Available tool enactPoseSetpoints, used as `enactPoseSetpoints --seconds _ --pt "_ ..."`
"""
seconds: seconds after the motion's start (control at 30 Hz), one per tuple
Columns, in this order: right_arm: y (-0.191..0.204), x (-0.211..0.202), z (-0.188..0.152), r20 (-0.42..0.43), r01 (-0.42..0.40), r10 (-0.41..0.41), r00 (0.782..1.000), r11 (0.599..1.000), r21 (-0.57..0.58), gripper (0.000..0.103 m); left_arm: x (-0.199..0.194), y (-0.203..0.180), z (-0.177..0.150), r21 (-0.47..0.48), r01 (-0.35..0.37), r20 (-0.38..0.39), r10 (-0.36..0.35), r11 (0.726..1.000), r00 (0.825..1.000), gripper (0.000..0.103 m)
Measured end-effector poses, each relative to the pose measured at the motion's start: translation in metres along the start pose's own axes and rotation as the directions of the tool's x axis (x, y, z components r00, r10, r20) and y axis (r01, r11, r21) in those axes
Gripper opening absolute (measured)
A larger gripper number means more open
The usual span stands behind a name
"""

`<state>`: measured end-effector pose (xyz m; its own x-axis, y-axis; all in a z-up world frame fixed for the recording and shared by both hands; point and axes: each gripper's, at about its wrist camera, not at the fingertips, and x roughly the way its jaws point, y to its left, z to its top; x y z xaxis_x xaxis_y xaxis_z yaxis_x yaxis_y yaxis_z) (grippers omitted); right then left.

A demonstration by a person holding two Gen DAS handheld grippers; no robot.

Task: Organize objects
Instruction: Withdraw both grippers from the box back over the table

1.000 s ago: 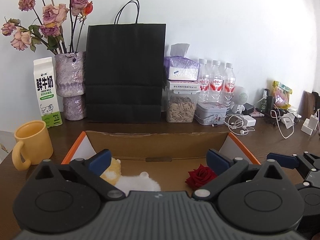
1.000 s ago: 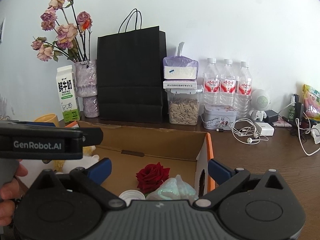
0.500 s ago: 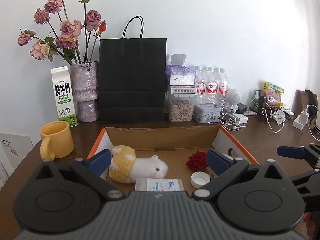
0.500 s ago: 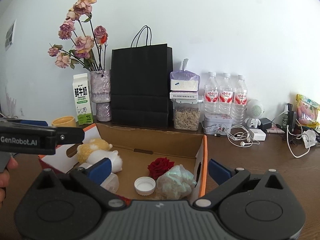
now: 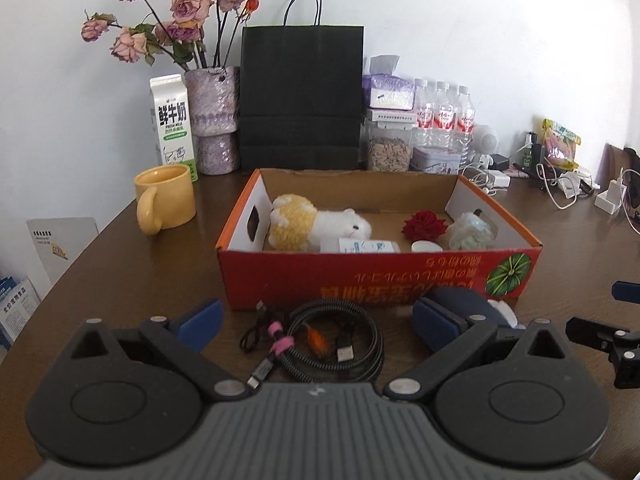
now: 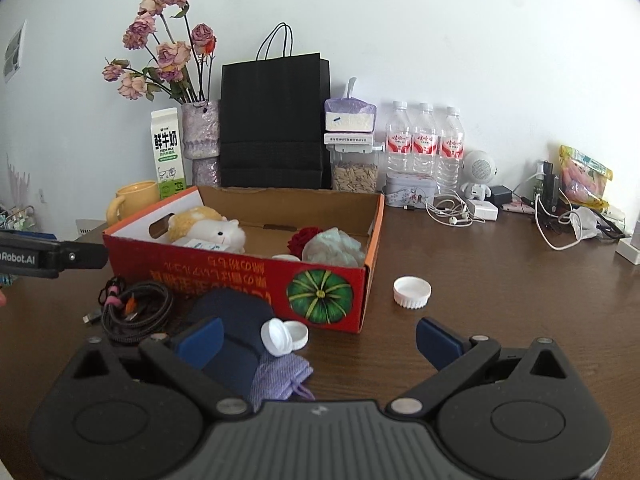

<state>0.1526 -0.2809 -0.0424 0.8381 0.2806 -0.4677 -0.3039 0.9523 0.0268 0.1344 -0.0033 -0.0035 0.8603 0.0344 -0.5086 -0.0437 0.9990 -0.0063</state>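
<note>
An orange cardboard box (image 5: 360, 276) (image 6: 224, 270) stands mid-table. Inside lie a plush toy (image 5: 316, 222) (image 6: 208, 230), a red rose (image 5: 424, 225) (image 6: 301, 238), a tissue packet (image 5: 368, 246), a white cap (image 5: 426, 246) and a crumpled plastic bag (image 5: 470, 232) (image 6: 334, 247). In front of the box lie a coiled black cable (image 5: 320, 338) (image 6: 134, 308), a dark blue case (image 6: 236, 328), a small white flip cap (image 6: 284, 336), a purple pouch (image 6: 280, 376) and a white jar lid (image 6: 412, 292). My left gripper (image 5: 318, 322) hangs open over the cable. My right gripper (image 6: 318, 338) is open above the flip cap.
Along the back wall stand a yellow mug (image 5: 166, 198), a milk carton (image 5: 174, 124), a vase of dried roses (image 5: 210, 116), a black paper bag (image 5: 300, 96), a seed jar (image 5: 390, 148), three water bottles (image 6: 424, 148) and tangled chargers (image 6: 560, 208). Brochures (image 5: 60, 236) lie left.
Both grippers have pulled back and up from over the box toward the table's front edge. The box's front wall and the loose items before it have come into view.
</note>
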Motion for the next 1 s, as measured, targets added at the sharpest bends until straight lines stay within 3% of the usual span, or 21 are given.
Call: enactPoseSetpoints --seconds 0.33,0.8,1.0 --pt "-0.003 -0.018 -0.028 -0.053 0.013 -0.012 0.999 0.999 0.033 0.103 -0.016 0.012 -0.034 0.007 -0.022 -0.073 0.023 1.000 0.997 0.103" --pt "-0.036 0.004 -0.025 -0.063 0.079 -0.078 0.995 0.997 0.013 0.102 -0.006 0.005 -0.032 -0.015 -0.024 -0.090 0.022 1.000 0.996 0.103" --pt "-0.060 0.037 -0.008 -0.064 0.098 -0.099 0.993 0.995 -0.020 0.086 -0.003 0.001 -0.026 -0.011 -0.025 -0.079 0.024 1.000 0.997 0.103"
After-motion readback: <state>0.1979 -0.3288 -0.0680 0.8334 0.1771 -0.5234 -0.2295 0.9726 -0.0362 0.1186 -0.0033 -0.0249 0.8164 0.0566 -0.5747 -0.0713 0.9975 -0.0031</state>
